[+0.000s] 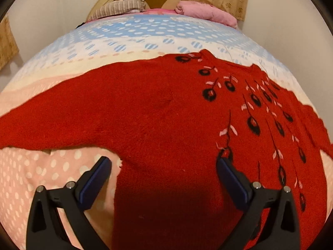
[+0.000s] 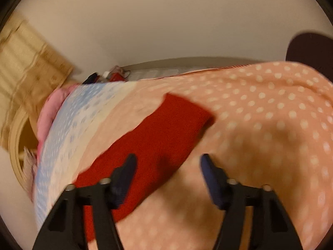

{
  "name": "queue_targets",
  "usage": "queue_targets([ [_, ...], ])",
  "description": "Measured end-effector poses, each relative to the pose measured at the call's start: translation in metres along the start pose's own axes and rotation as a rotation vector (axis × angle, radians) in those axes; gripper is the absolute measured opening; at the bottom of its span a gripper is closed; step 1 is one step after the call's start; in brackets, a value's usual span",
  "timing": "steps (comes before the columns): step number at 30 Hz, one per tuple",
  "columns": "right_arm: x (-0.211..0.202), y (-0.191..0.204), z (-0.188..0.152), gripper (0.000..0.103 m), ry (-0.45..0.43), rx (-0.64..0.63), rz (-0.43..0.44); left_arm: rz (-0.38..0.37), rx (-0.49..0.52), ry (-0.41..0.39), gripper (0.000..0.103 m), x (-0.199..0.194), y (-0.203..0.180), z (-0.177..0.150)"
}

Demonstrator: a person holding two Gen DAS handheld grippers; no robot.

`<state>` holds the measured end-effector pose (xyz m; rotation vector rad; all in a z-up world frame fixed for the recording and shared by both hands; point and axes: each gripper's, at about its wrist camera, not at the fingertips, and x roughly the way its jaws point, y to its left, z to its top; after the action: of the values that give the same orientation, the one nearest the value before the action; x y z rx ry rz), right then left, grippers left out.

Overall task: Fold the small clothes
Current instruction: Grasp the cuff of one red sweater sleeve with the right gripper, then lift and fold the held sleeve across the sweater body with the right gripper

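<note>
A red knitted sweater with black embroidered flowers point(image 1: 156, 108) lies spread on the dotted pink-and-blue bed point(image 1: 62, 166). A pink folded blanket point(image 1: 206, 12) sits far at the headboard. Left gripper point(image 1: 164, 166) and right gripper point(image 2: 168, 164) hover spread, empty.

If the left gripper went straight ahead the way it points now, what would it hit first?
Most likely the red sweater: the open left gripper points right over its plain body, spread on the dotted bedsheet. Nothing else lies between, though the height above the fabric is unclear.
</note>
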<state>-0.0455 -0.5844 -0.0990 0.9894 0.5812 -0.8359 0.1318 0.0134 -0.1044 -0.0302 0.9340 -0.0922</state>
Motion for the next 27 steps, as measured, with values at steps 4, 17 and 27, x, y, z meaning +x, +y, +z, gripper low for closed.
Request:
queue_targets([
  [4,0.024,-0.022,0.026,0.060,0.046,0.147,0.101,0.014,0.012,-0.002,0.103,0.000,-0.003,-0.001],
  [17,0.044,-0.011,0.042,0.005,0.058,0.061,0.129,0.009,0.005,-0.003,0.103,0.004,-0.003,0.002],
  [27,-0.062,0.133,-0.021,0.005,-0.097,-0.446,0.171,-0.005,-0.021,-0.015,0.103,-0.001,0.002,0.001],
])
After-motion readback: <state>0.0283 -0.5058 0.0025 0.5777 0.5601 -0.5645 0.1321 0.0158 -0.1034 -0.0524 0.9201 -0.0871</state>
